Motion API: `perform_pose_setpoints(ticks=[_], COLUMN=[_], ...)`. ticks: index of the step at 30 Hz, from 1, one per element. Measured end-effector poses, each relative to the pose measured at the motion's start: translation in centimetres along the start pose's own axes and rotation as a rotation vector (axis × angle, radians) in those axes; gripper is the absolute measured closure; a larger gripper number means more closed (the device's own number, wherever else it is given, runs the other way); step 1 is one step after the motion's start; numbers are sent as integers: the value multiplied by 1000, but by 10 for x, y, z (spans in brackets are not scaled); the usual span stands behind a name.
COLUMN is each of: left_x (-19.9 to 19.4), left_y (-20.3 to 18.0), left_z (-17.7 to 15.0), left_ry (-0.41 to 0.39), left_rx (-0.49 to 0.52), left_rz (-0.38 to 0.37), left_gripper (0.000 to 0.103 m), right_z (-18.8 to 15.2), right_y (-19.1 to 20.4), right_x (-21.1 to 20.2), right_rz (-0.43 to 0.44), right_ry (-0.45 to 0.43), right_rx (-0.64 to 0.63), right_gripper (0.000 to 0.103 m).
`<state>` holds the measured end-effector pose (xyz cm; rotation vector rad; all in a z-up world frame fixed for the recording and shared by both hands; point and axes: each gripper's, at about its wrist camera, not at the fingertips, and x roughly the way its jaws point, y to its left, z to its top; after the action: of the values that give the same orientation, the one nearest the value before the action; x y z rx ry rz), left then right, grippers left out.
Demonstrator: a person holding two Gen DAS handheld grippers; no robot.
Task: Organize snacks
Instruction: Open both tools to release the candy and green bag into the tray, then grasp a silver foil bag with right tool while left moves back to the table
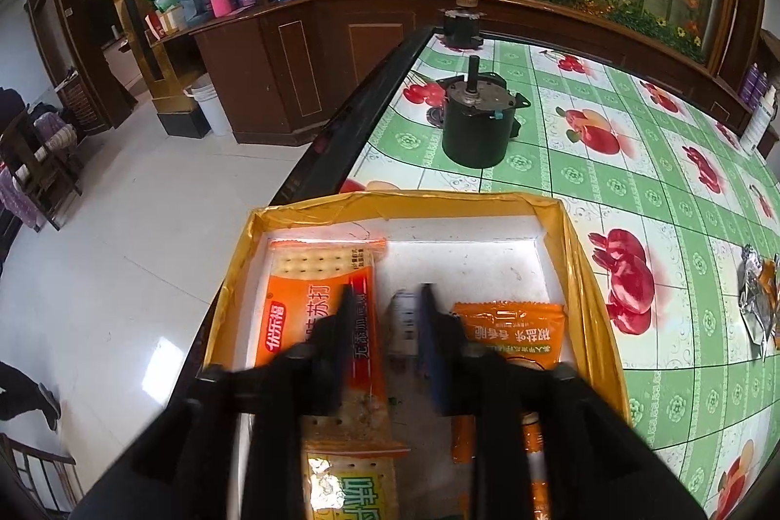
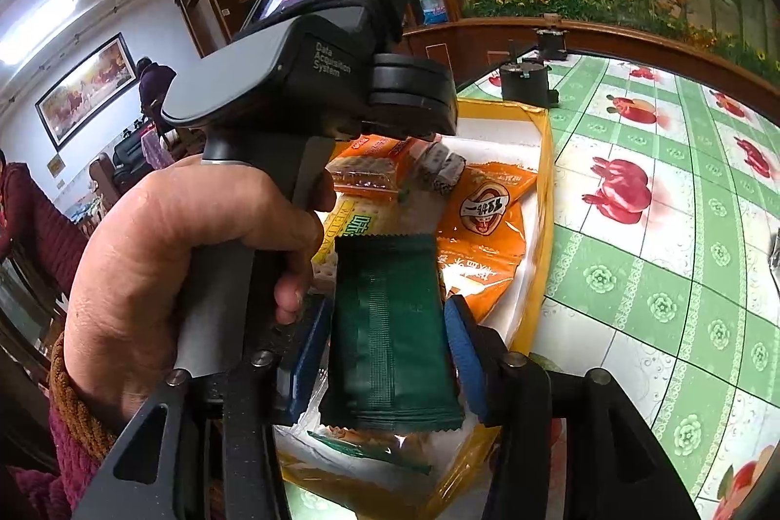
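Between the blue rubbery pads of the right hand-held gripper sits a dark green matt foil snack packet with crimped, ribbed seams. Ahead of it, glossy orange plastic wrappers crinkle inside a white foam-like box edged in shiny yellow tape. The desk's green fruit-print cover looks smooth, glossy plastic. Beyond the left hand-held gripper stands a dull black metal cylinder.

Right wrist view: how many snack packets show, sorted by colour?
Green: 2, the held green packet in the right claw and the lower green packet
Orange: 2, the orange cracker packet and the orange bag
Yellow: 1, the yellow cracker packet
Black and white: 1, the small packet
Total: 6
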<state>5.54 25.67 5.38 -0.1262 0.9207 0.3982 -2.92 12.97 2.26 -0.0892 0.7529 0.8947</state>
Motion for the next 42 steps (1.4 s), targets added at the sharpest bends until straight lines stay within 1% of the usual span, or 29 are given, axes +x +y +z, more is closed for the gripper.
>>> perform_pose_setpoints(ticks=[1, 4, 7, 10, 12, 15, 18, 20, 22, 23, 24, 25, 26, 29, 30, 31, 34, 35, 37, 39, 40, 41, 42], left_x=[-2, -6, -7, -8, -10, -13, -16, -17, -17, -18, -18, -19, -20, -21, -21, -21, -22, -23, -23, -24, -25, -26, -27], left_y=[1, 3, 3, 5, 6, 5, 1, -1, -3, -4, -5, -5, -7, -9, -10, -10, -11, -12, -13, -15, -17, -18, -19], left_z=[0, 1, 2, 3, 3, 3, 4, 4, 4, 4, 4, 3, 3, 3, 2, 2, 2, 2, 1, 1, 1, 0, 0], left_ry=[-11, -28, -32, -37, -47, -59, -72, -77, -77, -78, -79, -80, -83, -84, -84, -84, -87, -89, -90, -94, -96, -100, -104], left_rx=[-5, -20, -29, -44, -54, -56, -44, -40, -37, -35, -32, -29, -25, -14, -12, -11, -10, -11, -8, -1, 4, 8, 12], left_rz=[3, -16, -16, -36, -45, -52, -62, -70, -71, -72, -74, -76, -81, -92, -92, -93, -101, -104, -106, -107, -109, -110, -113], left_gripper=[53, 53, 53, 53, 53, 53, 53, 53, 53, 53, 53, 53, 53, 53, 53, 53, 53, 53, 53, 53, 53, 53, 53], right_z=[0, 1, 2, 4, 6, 12, 18, 21, 21, 20, 16, 12, 8, -1, -2, 0, 7, 11, 15, 15, 11, 11, 10], right_y=[0, -2, -5, -10, -16, -34, -69, -104, -142, -158, -187, -208, -228, -277, -287, -295, -312, -316, -321, -329, -330, -328, -326], right_x=[-1, -1, -5, -13, -21, -33, -50, -68, -86, -95, -109, -119, -126, -143, -145, -145, -139, -134, -125, -119, -118, -119, -118], right_rz=[-5, -6, -2, 16, 7, 3, -26, -87, -182, -222, -301, -359, -410, -513, -553, -575, -589, -609, -675, -687, -685, -706, -709], right_ry=[-5, -8, -18, -48, -75, -105, -139, -171, -197, -208, -220, -220, -211, -196, -183, -174, -126, -105, -48, -26, -24, -35, -35], right_rx=[-6, -4, 3, 17, 25, 76, 173, 259, 352, 398, 492, 561, 630, 797, 818, 822, 835, 829, 810, 806, 796, 767, 739], right_gripper=[49, 48, 48, 48, 48, 46, 46, 46, 45, 40, 36, 27, 25, 25, 25, 25, 24, 23, 23, 23, 24, 29, 32])
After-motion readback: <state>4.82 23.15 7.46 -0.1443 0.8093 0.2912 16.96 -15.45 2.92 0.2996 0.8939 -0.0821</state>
